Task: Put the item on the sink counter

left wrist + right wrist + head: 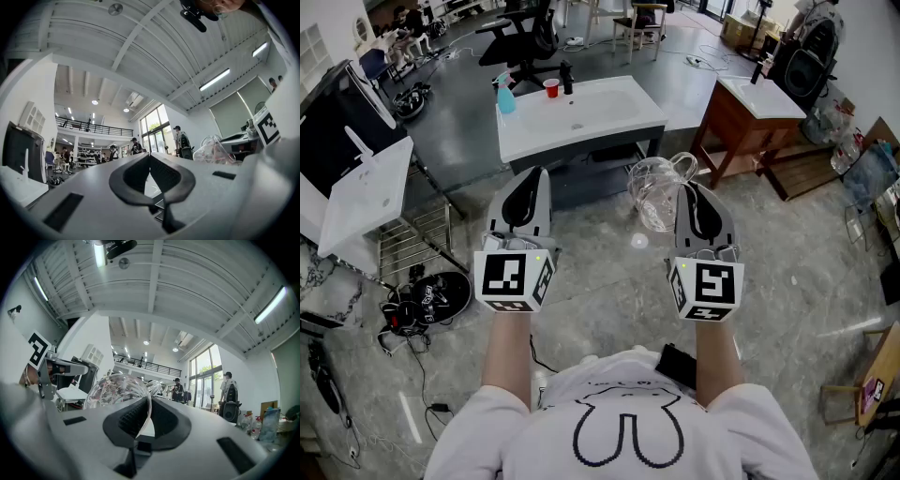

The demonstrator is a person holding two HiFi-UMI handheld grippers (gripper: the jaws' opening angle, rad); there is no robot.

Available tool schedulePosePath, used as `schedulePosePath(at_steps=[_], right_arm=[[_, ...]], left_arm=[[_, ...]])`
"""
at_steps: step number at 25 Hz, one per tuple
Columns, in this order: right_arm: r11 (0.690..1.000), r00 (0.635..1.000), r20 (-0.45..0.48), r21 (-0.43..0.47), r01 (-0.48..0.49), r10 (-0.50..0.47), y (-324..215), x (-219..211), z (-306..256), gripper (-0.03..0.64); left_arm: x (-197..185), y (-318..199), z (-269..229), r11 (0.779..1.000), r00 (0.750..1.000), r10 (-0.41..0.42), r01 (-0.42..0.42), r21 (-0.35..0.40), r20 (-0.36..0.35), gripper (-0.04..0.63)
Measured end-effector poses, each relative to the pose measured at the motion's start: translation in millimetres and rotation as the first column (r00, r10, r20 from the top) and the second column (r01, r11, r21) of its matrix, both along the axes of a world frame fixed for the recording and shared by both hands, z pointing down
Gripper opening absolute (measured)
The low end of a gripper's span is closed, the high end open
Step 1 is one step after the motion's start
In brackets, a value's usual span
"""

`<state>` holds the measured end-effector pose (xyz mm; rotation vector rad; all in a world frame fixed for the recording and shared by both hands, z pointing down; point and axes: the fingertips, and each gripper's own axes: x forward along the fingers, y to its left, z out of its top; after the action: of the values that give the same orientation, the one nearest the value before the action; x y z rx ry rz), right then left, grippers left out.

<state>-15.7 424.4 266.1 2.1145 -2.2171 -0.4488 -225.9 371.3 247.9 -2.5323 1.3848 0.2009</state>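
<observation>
A clear glass pitcher hangs in the air in front of the white sink counter, over the floor. My right gripper is shut on it; in the right gripper view the thin glass wall runs between the closed pads at the right gripper, and the pitcher's round body bulges to the left. My left gripper is held level beside it, shut, with nothing between its fingers. The pitcher also shows at the right in the left gripper view.
On the counter stand a blue spray bottle, a red cup and a dark bottle by the basin. A second sink on a wooden cabinet is at the right, a white sink on a rack at the left, and cables on the floor.
</observation>
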Motion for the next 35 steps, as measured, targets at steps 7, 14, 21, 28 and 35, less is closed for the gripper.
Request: schedulePosePath(at_steps=[7, 14, 21, 28, 35], right_arm=[[0.999, 0.999, -0.027, -0.022, -0.023, 0.023, -3, -10, 4, 0.040], [0.997, 0.998, 0.004, -0.044, -0.067, 0.067, -5, -18, 9, 0.040], [0.993, 0.997, 0.003, -0.085, -0.075, 0.076, -28, -29, 19, 0.040], [0.994, 0.998, 0.008, -0.094, -0.055, 0.056, -78, -14, 18, 0.040], [0.994, 0.999, 0.027, -0.110, -0.015, 0.019, -162, 21, 23, 0.040]], left_arm=[[-11, -7, 3, 1.000, 1.000, 0.022, -0.022, 0.002, 0.001, 0.011], [-22, -14, 9, 0.999, 0.998, 0.053, -0.053, -0.004, 0.015, 0.011], [-29, -41, 17, 0.998, 0.998, 0.065, -0.065, -0.017, 0.004, 0.011], [-9, -83, 21, 0.998, 0.998, 0.067, -0.067, -0.017, 0.016, 0.011], [22, -158, 26, 0.999, 1.000, 0.025, -0.024, -0.035, 0.013, 0.011]])
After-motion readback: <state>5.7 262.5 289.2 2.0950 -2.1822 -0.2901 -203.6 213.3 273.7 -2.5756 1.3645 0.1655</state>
